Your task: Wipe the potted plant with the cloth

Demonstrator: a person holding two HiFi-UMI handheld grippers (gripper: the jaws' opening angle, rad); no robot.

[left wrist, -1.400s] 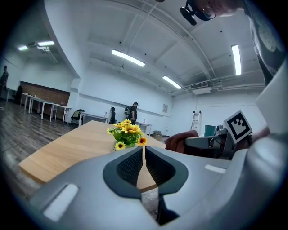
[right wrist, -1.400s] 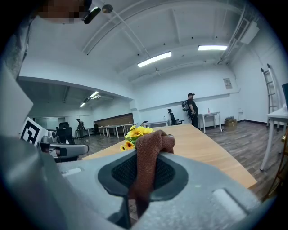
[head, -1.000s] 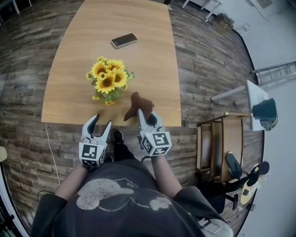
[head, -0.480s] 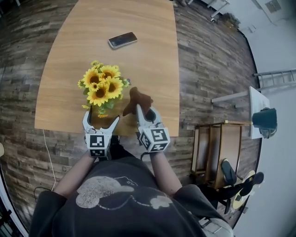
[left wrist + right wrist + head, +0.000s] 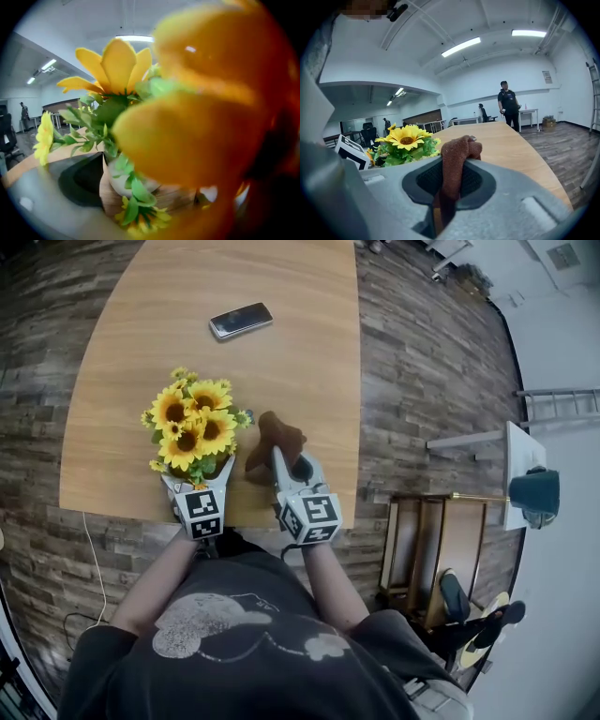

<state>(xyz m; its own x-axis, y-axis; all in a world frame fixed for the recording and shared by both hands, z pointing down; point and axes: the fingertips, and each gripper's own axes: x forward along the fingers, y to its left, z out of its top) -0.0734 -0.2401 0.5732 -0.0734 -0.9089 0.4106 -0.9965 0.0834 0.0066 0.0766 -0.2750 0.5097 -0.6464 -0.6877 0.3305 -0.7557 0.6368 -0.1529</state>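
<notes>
1. Your right gripper point(image 5: 449, 187) has its jaws clenched on the brown cloth point(image 5: 457, 154), which bunches up above the fingertips.
2. Your left gripper point(image 5: 201, 486) stands spread, its jaws either side of the potted sunflowers point(image 5: 187, 427).
3. The cloth is just right of the blooms. A smartphone point(image 5: 240, 321) lies well beyond them on the wooden table point(image 5: 300, 343).

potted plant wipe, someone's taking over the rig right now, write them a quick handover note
The left tongs have a jaw on either side of the potted plant at its pot. Blurred petals fill the left gripper view, so I can't confirm a firm grip.
The right tongs are shut on the brown cloth, held up just right of the plant.
The plant stands near the table front edge.
Done: cloth in hand, plant reached.
Left: wipe the leaves and pot; no cloth contact shows yet.
</notes>
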